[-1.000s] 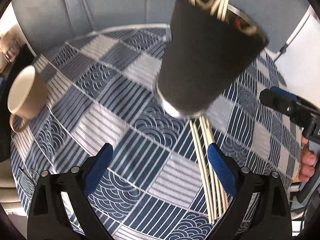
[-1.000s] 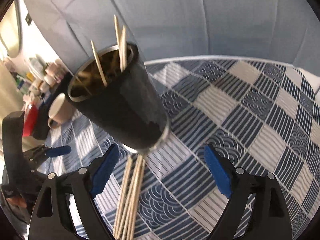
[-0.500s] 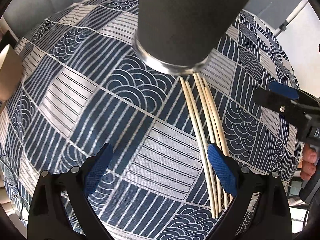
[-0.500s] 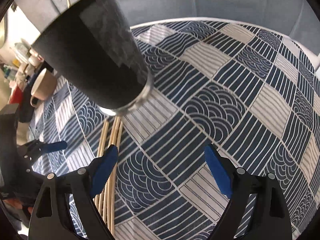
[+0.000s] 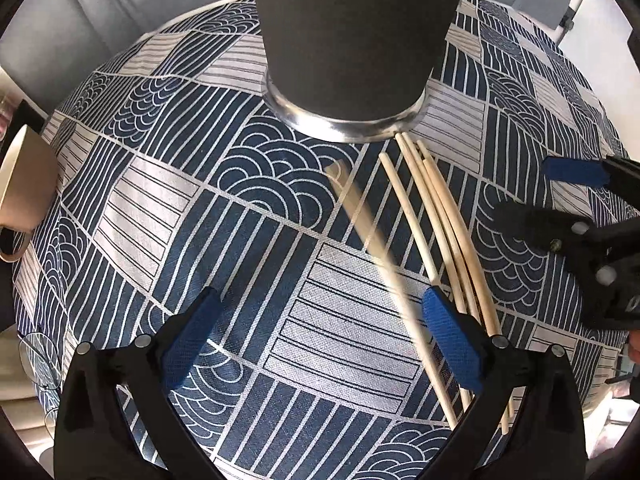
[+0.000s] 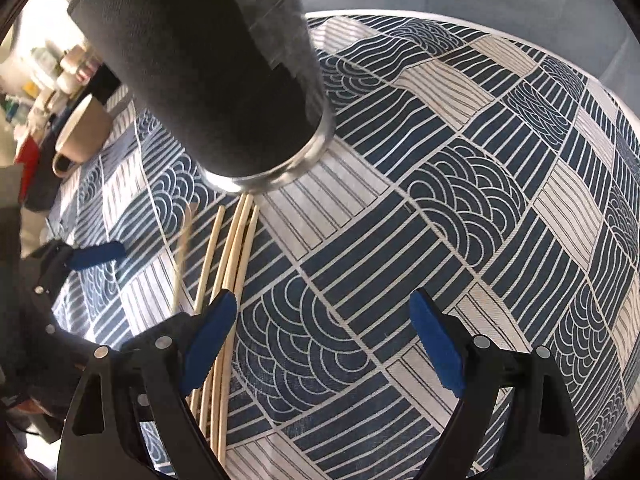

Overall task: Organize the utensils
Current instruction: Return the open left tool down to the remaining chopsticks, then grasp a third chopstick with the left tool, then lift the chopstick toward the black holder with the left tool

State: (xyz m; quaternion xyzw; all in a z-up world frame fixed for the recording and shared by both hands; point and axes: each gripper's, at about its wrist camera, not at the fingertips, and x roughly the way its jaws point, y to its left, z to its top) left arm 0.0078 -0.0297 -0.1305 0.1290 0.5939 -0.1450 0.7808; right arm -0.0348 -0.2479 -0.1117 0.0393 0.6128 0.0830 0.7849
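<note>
A tall black cup with a silver base stands on the patterned tablecloth; it also shows in the right wrist view. Several pale chopsticks lie on the cloth in front of the cup, and in the right wrist view. One chopstick is blurred and lies apart to the left of the bundle. My left gripper is open and empty, its right finger beside the chopsticks. My right gripper is open and empty, its left finger over the chopsticks.
A beige mug stands at the left edge of the cloth, also in the right wrist view. Glasses lie at the lower left. Shelves with small items are beyond the table.
Both grippers have come lower and closer to the chopsticks. One chopstick has shifted out to the left of the bundle and is blurred by motion.
</note>
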